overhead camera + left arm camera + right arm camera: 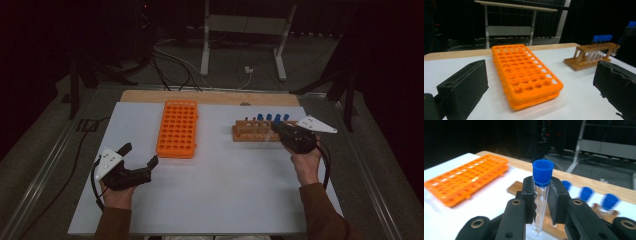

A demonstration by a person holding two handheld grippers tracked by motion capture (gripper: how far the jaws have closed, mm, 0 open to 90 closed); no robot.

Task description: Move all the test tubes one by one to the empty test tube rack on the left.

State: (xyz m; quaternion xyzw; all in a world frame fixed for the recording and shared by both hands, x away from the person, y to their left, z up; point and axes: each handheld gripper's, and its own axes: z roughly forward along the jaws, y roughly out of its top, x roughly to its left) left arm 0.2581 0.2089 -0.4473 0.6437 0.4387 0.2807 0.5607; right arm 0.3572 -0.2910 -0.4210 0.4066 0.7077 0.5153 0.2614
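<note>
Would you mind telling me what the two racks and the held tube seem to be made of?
Orange rack: likely moulded plastic, uniform colour, slight sheen. Brown rack: looks like wood, matte tan bars. Test tube: clear, glass or plastic, cannot tell; its blue cap looks like smooth plastic. The right gripper holds it.

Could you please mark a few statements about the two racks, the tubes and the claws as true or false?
1. The right claw grips a clear test tube with a blue cap. True.
2. The left claw is shut on the orange rack. False: its jaws stand wide apart with nothing between them, short of the rack.
3. The orange rack holds several capped tubes. False: its visible holes are empty.
4. Blue-capped tubes stand in the wooden rack. True.
5. The wooden rack lies left of the orange rack in the high view. False: it lies to the right.
</note>
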